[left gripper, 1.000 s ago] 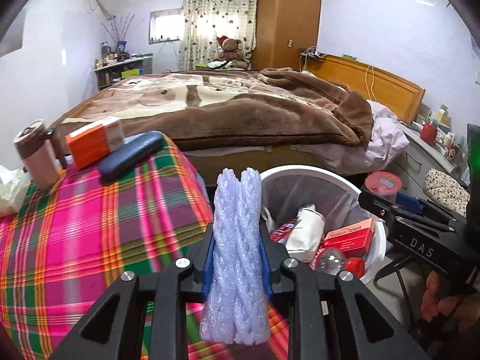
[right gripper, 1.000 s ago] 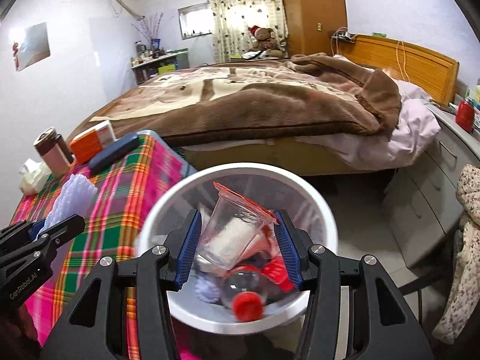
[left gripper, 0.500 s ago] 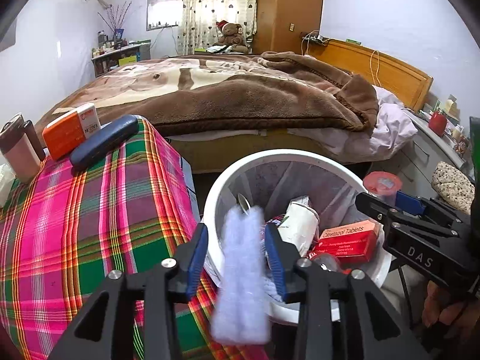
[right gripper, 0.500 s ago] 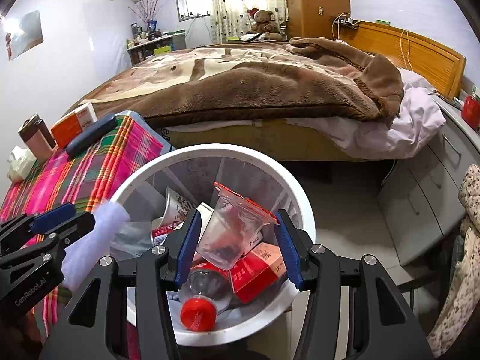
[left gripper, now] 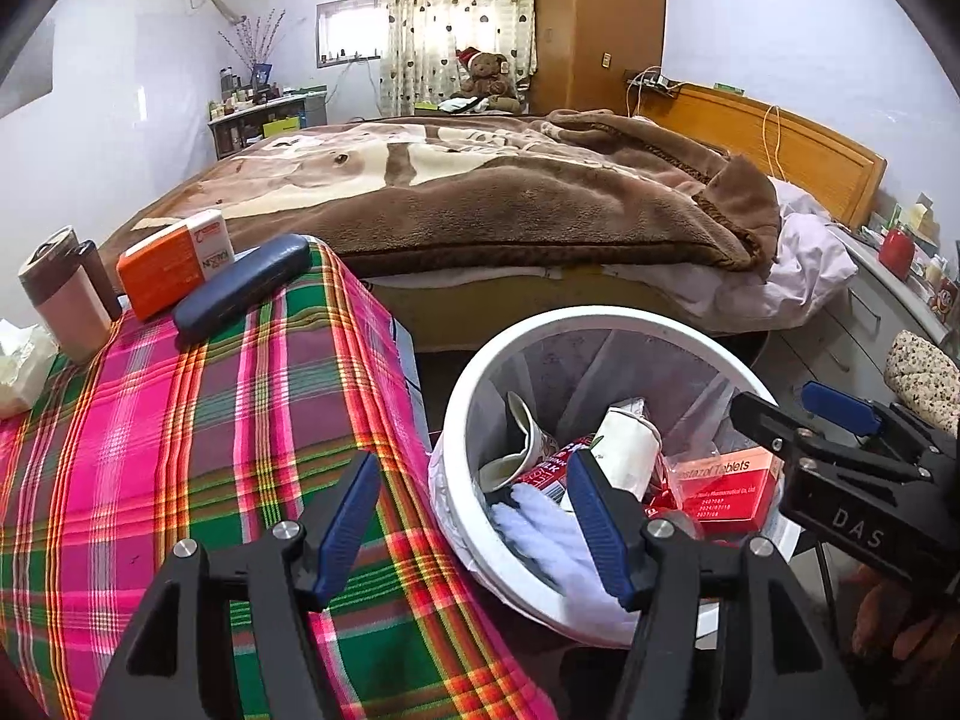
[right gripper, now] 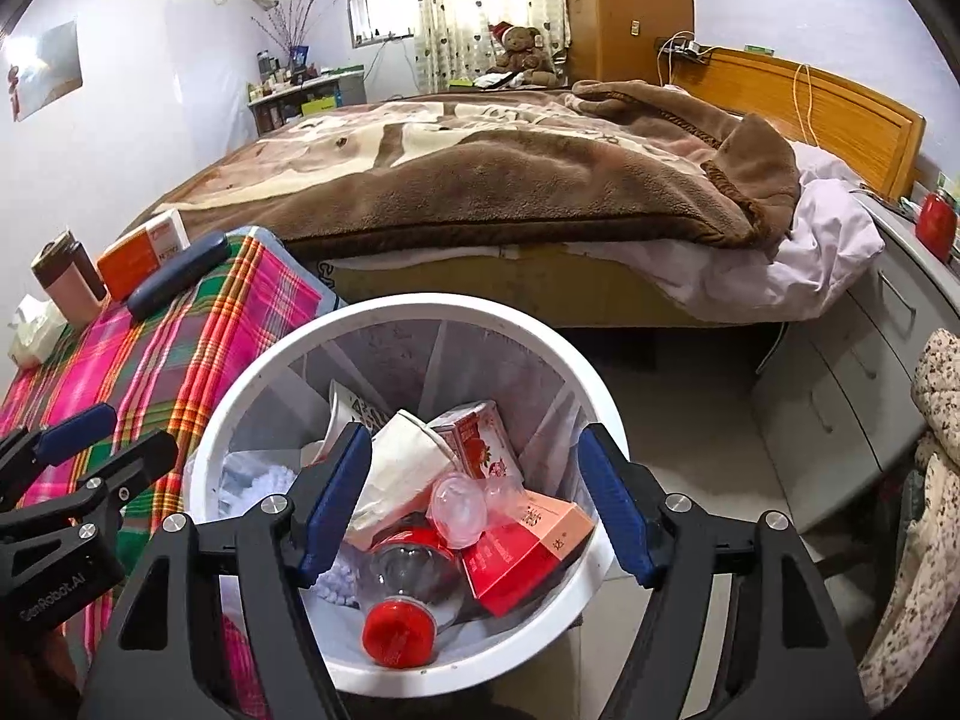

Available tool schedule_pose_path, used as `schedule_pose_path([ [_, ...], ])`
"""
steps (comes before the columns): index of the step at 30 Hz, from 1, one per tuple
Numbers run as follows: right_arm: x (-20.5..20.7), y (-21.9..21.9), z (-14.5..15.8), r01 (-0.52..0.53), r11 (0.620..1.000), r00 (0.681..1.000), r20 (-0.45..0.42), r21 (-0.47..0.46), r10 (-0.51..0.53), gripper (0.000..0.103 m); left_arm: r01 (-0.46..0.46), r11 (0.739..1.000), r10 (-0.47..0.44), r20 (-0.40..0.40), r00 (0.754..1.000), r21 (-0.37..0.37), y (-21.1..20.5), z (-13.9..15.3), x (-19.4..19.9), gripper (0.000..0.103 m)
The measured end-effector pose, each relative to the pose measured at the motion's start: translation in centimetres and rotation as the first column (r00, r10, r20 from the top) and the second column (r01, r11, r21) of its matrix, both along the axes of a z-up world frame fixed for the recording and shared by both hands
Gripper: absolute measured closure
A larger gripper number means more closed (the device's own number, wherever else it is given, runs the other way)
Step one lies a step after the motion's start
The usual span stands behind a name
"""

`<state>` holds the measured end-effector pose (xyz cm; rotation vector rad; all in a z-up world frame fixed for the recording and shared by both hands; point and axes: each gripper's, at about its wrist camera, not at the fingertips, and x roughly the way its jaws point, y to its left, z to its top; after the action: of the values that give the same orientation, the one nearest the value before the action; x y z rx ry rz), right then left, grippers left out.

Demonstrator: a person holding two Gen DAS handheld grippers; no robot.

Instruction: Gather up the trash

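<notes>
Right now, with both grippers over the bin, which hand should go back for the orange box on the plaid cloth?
Probably left. The left gripper hangs over the plaid cloth, jaws opening with nothing between them, on the same side as the orange box. The right gripper, jaws also opening, sits over the white bin, farther from it.
</notes>
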<state>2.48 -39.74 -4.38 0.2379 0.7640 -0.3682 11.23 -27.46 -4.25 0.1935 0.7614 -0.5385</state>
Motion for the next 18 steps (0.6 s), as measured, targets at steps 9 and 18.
schedule_pose_path([
  [9, -1.6, 1.4, 0.7, 0.011, 1.000, 0.999, 0.037, 0.002, -0.011, 0.030, -0.034, 0.999, 0.034, 0.025, 0.999, -0.031, 1.9, 0.9, -1.7, 0.039],
  [18, -4.9, 4.5, 1.6, 0.021, 0.999, 0.994, 0.104, -0.034, -0.018, 0.030, -0.078, 0.997, 0.077, 0.099, 0.992, 0.003, 4.9, 1.6, -5.3, 0.039],
])
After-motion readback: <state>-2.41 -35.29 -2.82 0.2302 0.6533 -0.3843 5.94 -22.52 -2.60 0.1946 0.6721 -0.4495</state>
